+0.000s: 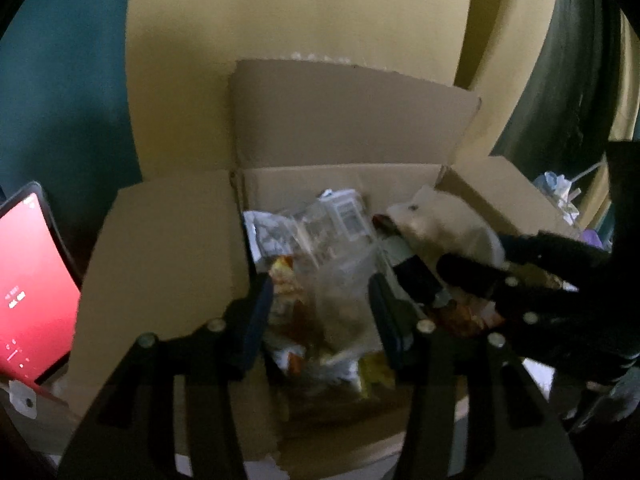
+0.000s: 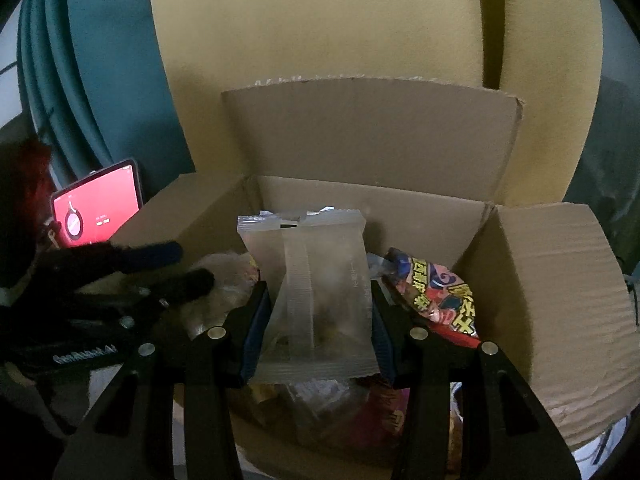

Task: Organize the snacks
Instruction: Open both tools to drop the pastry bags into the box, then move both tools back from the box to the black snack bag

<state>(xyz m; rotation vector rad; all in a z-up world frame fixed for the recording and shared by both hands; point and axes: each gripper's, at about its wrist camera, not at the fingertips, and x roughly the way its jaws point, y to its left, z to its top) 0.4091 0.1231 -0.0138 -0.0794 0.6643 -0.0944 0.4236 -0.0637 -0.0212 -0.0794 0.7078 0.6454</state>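
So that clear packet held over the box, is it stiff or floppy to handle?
Probably fairly floppy: the clear packet is thin film and narrows where the right gripper pinches it. Likely light, since it stands upright from that pinch alone. Its smooth plastic may be slippery.

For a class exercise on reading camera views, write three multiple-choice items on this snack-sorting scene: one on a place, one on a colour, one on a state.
1. Where does the red patterned snack bag lie?
A. inside the cardboard box
B. on the tablet
C. on the floor outside the box

2. What colour is the tablet screen?
A. green
B. red
C. white

3. What is the right gripper doing?
A. hanging empty
B. gripping a box flap
C. holding a clear snack packet

Answers:
1 A: the bag rests among other snacks within the box walls.
2 B: the screen glows red left of the box.
3 C: the jaws press both side edges of the packet, upright over the box.
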